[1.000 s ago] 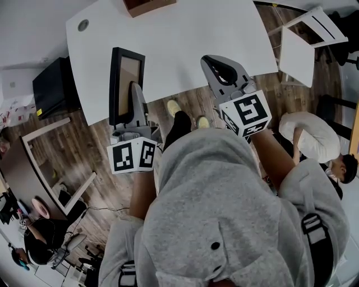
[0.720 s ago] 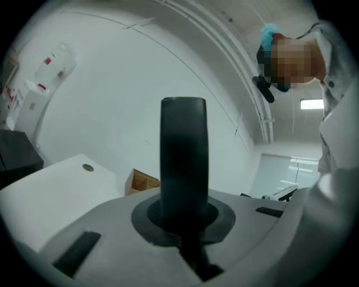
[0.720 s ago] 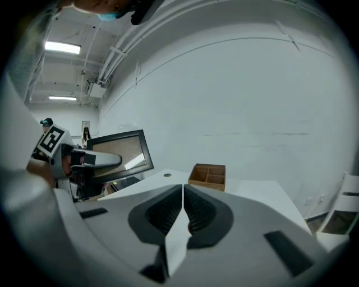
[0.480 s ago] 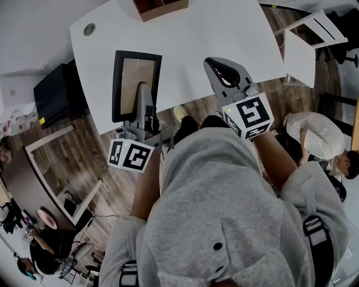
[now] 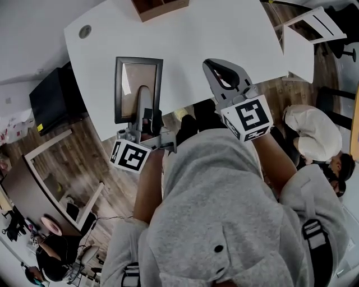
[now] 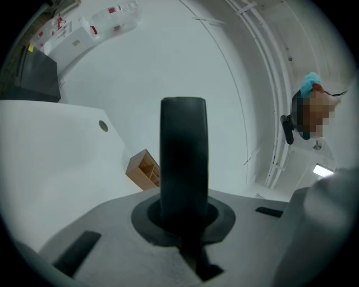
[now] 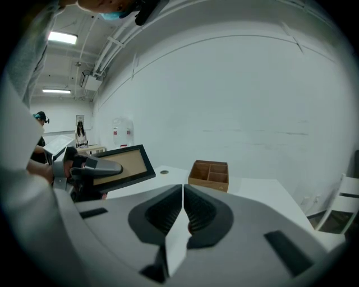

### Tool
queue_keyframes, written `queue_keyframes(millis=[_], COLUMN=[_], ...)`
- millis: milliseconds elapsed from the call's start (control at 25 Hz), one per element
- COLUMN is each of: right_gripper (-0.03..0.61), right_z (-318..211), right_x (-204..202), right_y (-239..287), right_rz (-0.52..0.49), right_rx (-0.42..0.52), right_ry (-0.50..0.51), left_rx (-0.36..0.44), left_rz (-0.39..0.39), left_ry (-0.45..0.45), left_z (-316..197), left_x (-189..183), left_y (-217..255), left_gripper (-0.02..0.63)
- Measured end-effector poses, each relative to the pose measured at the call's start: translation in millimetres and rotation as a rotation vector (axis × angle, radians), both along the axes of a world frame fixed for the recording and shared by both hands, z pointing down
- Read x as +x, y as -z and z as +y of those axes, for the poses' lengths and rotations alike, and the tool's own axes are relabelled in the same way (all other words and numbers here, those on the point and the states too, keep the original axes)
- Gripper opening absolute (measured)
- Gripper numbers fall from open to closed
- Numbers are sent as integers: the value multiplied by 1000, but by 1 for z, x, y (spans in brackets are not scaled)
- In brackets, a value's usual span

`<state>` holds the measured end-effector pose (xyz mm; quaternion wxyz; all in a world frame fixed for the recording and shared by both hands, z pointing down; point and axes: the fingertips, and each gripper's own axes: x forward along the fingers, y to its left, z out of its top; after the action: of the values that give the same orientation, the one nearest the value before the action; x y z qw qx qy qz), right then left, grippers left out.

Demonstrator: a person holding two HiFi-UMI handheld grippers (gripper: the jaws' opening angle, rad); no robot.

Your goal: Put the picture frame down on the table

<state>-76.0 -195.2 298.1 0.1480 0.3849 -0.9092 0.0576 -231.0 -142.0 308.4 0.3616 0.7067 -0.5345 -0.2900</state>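
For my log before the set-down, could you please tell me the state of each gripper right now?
Left gripper: shut on the black-rimmed rectangular picture frame.
Right gripper: shut, empty.

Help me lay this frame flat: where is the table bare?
The white table is nearly all bare: the wide middle from the picture frame across to the right hand-held gripper, and beyond it rightward. Only the far edge holds a wooden box and a cable hole.

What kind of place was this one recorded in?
Probably a shared office or lab workspace: a large white table with a white chair on a wood-plank floor, another person in a white top nearby, and ceiling strip lights.
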Motion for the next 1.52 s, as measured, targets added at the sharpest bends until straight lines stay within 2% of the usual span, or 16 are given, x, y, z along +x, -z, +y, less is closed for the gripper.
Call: queue_keyframes(millis=[160,360,760,960,1280,1520], right_gripper=[29,29,29,29,29,29], right_z=[-10,-29,-86,-91,-123,-133], right_x=[-5,-11,-19,-25,-46,-67], right_y=[-7,-20,-55,-59,-90,-119], right_rz=[12,14,0,4,-42,-52], right_rx=[-23,-49,-129,-143,-262,-333], right_ry=[1,12,38,66,65,74], left_rx=[-26,-37,-143,-179,-249,-315], left_rz=[40,164,249,318,449,476], left_ry=[3,0,9,12,46,83], left_z=[-10,-29,-84,-87,-117,-127], left_x=[-5,-4,2,3,-16,-34], left_y=[-9,-22,-67,-77,-116,-146], left_gripper=[26,26,26,26,26,26])
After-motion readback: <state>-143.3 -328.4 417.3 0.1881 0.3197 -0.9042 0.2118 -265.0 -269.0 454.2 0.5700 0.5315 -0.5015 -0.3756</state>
